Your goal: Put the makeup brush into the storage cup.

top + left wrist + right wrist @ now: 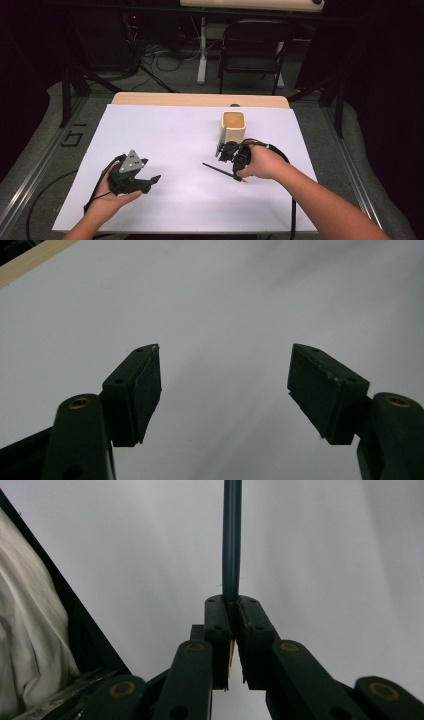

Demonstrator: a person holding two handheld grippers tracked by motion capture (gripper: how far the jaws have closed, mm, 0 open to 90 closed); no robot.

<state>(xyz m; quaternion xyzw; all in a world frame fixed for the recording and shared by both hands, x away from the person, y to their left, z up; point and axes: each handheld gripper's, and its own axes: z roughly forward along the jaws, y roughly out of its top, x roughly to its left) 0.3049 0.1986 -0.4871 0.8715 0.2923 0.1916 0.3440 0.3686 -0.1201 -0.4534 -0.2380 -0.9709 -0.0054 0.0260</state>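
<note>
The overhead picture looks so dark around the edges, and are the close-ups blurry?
High view: light falls on the white table cover, the room behind is dim. Right gripper view: the pencil and jaws look fairly sharp. Left gripper view: soft shadows streak the sheet.

My surface (pixel 200 99) is wood under a white sheet (pixel 165 150); a tan cup (pixel 233 131) stands on the sheet just beyond the right hand-held gripper (pixel 235 159).

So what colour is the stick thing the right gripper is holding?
The stick is dark blue-green with a yellow-orange tip, best seen in the right gripper view.
</note>
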